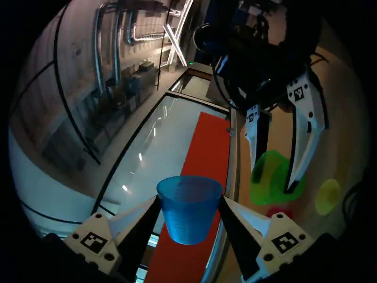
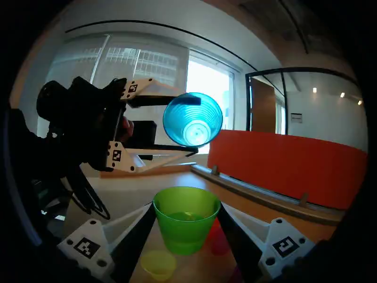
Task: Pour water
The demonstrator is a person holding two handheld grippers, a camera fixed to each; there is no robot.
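The blue cup (image 1: 190,210) is gripped between both fingers of the left gripper (image 1: 190,203), which is closed against its sides just below the rim. In the right gripper view the same blue cup (image 2: 193,119) is seen tipped onto its side in the air, its mouth turned toward the camera and clamped in the left gripper (image 2: 188,121). Whether any water is in it cannot be made out; only a bright patch at its base is seen.

The green cup (image 2: 187,219) is held upright below it, pressed between both fingers of the right gripper (image 2: 187,207). A shallow layer of liquid appears to lie at its bottom, though this is hard to judge through the tinted wall. In the left gripper view the green cup (image 1: 268,179) is partly covered by the fingers of the right gripper (image 1: 272,184), and the hand behind it is lost in shadow.

A yellow cup (image 2: 159,264) and a red cup (image 2: 217,236), the latter mostly hidden behind the green one, are seen on the wooden table (image 2: 141,188). An orange partition (image 2: 292,160) is set along the table's far edge.
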